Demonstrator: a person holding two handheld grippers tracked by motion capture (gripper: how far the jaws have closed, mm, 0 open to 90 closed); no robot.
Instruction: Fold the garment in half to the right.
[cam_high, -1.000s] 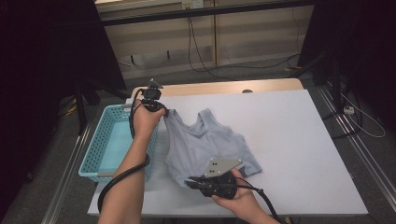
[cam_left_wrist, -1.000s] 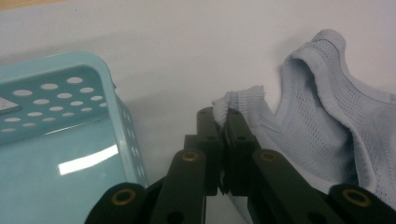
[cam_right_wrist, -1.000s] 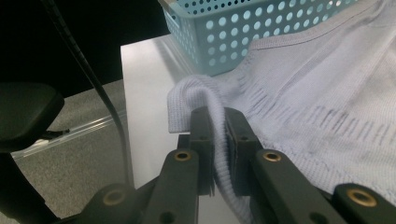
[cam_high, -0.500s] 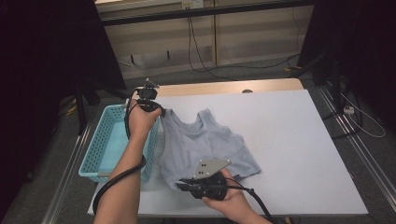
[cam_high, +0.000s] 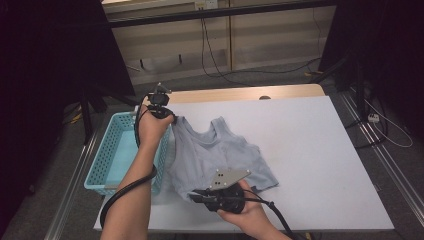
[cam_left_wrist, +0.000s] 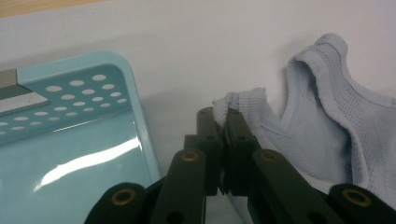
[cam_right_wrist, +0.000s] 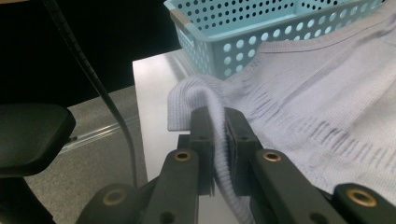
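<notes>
White table (cam_high: 310, 150), centre frame: left gripper (cam_high: 172, 119) and right gripper (cam_high: 196, 196) both pinch the vest (cam_high: 220, 155), mid-fold; next, carry that edge across.

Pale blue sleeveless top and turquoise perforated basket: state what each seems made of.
Pale blue sleeveless top: soft knit fabric, likely cotton; ribbed edging and tiny eyelet texture show, matte. Turquoise perforated basket: moulded plastic, apparently; rows of round holes and a glossy floor reflecting light.
</notes>
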